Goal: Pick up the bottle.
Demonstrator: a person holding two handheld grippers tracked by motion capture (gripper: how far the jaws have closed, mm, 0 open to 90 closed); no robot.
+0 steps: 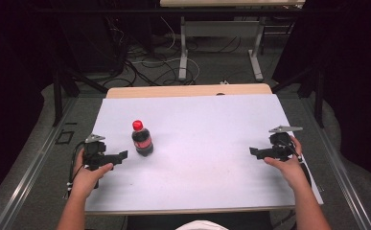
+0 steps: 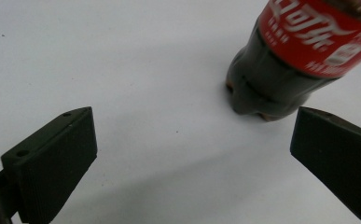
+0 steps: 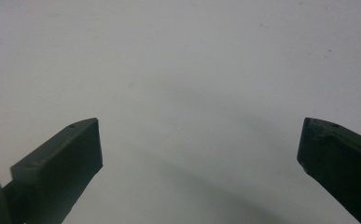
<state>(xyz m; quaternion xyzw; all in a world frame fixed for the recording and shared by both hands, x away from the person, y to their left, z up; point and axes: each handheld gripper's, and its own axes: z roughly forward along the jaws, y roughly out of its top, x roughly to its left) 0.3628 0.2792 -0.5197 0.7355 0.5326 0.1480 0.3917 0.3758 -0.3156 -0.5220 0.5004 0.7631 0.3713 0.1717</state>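
A small dark cola bottle [image 1: 142, 140] with a red cap and red label stands upright on the white table top [image 1: 197, 143], left of centre. My left gripper [image 1: 121, 155] is held just left of it and a little nearer to me, jaws open and empty. In the left gripper view the bottle [image 2: 288, 65] rises at the upper right, just beyond the right jaw, while the left gripper [image 2: 192, 140] spans bare white surface. My right gripper [image 1: 254, 151] is held near the table's right edge, open and empty. In the right gripper view the right gripper [image 3: 199, 140] faces plain white surface.
A strip of wooden table edge [image 1: 188, 90] shows beyond the white sheet. Past it stand the legs of another table [image 1: 183, 52] with cables on the floor. Black frame bars [image 1: 57, 96] flank the table on both sides.
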